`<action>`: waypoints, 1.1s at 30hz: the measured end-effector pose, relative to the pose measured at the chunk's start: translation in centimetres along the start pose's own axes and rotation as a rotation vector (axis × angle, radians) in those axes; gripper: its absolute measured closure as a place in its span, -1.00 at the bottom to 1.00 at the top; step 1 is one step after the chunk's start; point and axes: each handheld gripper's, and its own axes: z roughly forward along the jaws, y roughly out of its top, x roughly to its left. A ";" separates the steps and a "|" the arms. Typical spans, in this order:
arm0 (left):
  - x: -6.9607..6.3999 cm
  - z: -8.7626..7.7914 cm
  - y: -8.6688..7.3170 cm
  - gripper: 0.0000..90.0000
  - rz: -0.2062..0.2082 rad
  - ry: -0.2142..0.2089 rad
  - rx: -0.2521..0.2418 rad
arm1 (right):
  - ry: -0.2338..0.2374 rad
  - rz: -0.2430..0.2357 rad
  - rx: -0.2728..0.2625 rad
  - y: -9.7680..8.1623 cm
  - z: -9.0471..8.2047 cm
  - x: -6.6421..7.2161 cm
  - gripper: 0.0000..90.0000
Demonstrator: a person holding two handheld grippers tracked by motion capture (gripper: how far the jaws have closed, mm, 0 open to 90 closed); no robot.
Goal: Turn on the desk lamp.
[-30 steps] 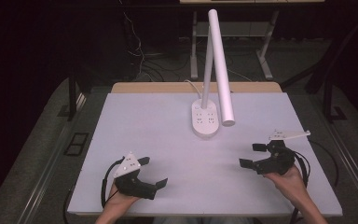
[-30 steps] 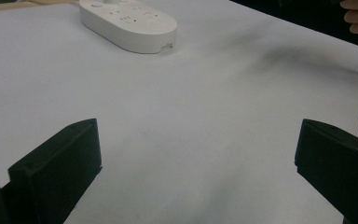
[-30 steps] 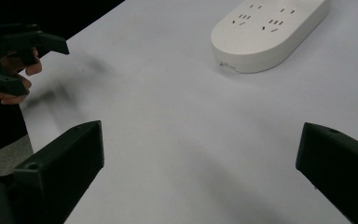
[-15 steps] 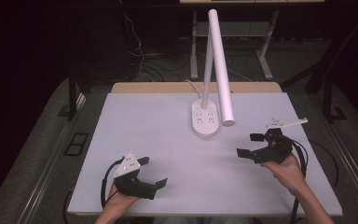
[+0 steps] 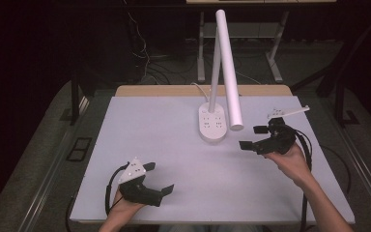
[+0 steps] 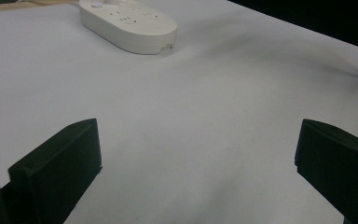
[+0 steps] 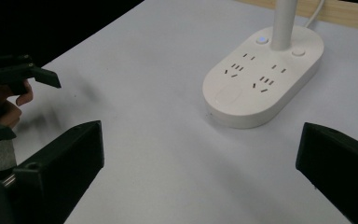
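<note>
Across the white table (image 5: 174, 145), the desk lamp (image 5: 223, 63) stands toward the far edge, its oval socket base (image 5: 213, 127) flat and its white head (image 5: 228, 67) slanting down on the right. Over the last second the right gripper (image 5: 253, 137) has moved forward and inward, now near the base and head, jaws wide apart and holding nothing; likely a reach for the lamp. Near the front edge, the left gripper (image 5: 159, 186) hasn't moved, jaws equally wide and empty.

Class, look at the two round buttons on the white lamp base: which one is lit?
The blue-lit round button, left of the lamp's white upright post in the right gripper view; the other round button is plain white.
</note>
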 end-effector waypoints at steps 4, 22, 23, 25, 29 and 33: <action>0.0 0.1 0.0 -1.00 -0.002 -0.001 -0.002 | -0.002 0.000 0.012 0.9 0.6 -0.4 -0.99; 0.0 0.1 0.0 -1.00 -0.001 -0.001 -0.004 | -0.019 0.049 0.047 2.7 3.2 -3.0 -0.99; 0.0 0.1 0.0 -1.00 0.000 -0.001 -0.001 | -0.021 0.053 0.051 2.8 3.3 -3.1 -0.99; 0.0 0.1 0.0 -1.00 0.005 -0.003 0.003 | -0.029 0.062 0.052 2.9 3.4 -3.5 -0.99; -0.1 0.1 0.0 -1.00 0.007 -0.005 0.004 | -0.034 0.073 0.050 3.1 3.6 -4.1 -0.99; -0.1 0.2 0.0 -1.00 0.006 -0.006 0.004 | -0.040 0.078 0.053 3.5 4.0 -4.6 -0.99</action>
